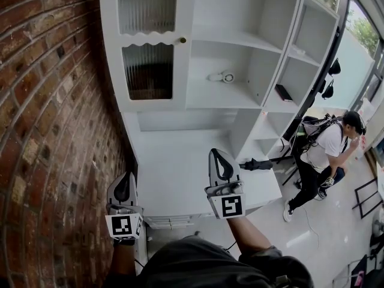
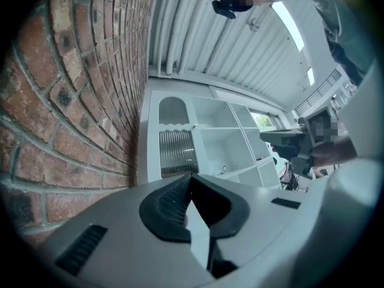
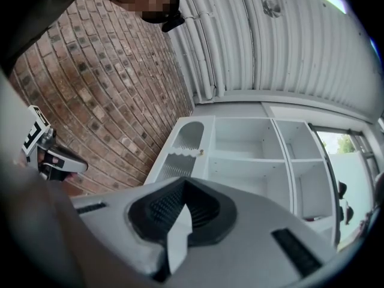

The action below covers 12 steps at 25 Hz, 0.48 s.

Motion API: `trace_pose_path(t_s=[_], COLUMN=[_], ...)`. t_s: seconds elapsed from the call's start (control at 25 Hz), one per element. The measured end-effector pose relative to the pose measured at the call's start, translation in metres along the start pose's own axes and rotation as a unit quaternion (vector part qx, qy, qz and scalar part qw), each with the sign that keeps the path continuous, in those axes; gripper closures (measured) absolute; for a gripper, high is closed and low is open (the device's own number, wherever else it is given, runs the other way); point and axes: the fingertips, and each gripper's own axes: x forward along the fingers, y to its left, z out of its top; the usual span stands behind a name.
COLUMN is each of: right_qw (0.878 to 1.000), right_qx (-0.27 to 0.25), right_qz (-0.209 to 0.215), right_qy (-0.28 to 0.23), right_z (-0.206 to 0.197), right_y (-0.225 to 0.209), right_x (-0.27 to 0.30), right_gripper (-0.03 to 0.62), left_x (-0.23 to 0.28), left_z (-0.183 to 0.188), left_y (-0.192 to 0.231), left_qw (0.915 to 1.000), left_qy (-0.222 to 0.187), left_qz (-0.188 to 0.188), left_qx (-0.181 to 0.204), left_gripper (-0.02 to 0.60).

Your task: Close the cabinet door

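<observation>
Cabinet door (image 1: 148, 47) sits flush in the cabinet (image 1: 240, 95), beside the brick wall (image 1: 42, 101). Left gripper (image 1: 124, 185) and right gripper (image 1: 217, 161) hang below the cabinet, well apart from it, fingers pressed together on nothing.

White shelf unit (image 1: 240, 98) ahead of my right gripper (image 1: 216, 156): small white round item (image 1: 222, 77) on one shelf, dark flat item (image 1: 283, 93) in the bay further right. White counter (image 1: 174, 179) below my gripper.
</observation>
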Motion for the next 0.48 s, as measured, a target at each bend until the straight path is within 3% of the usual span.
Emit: trace_pose_path(t_s=[0.48], right_qw=[1.0], right_qx=[0.007], right_qz=[0.005], right_qy=[0.002], right_z=[-0.0034], right_y=[0.0001], right_x=[-0.0014], right_gripper=[0.595], left_x=[0.0019], left_z=[0.0018], left_y=[-0.0041], left_qw=[1.0], left_qy=[-0.002], left_qz=[-0.002], left_qx=[0.003], left_gripper=[0.58])
